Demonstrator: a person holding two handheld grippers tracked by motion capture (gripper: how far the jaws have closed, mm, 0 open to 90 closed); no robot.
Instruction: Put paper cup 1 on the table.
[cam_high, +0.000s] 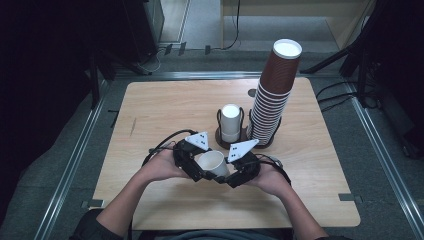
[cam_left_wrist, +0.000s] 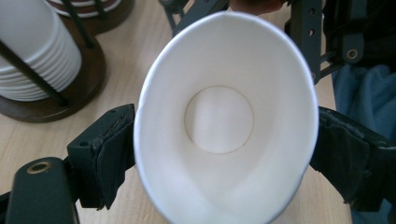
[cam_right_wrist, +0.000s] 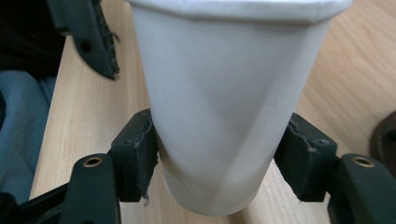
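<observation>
A white paper cup (cam_high: 212, 162) is held between both grippers above the near middle of the wooden table (cam_high: 150, 110). In the left gripper view I look into the cup (cam_left_wrist: 219, 121); my left gripper (cam_left_wrist: 224, 154) is shut on its rim and squeezes the mouth into an oval. In the right gripper view my right gripper (cam_right_wrist: 217, 163) is shut on the lower wall of the cup (cam_right_wrist: 219, 93), which is creased. In the high view the left gripper (cam_high: 200, 167) and the right gripper (cam_high: 232, 172) face each other with the cup tilted between them.
Behind the grippers stands a dark wooden holder (cam_high: 218, 134) with a short stack of white cups (cam_high: 230, 121). To its right rises a tall leaning stack of brown cups (cam_high: 274, 90). The table's near edge lies just below the person's hands.
</observation>
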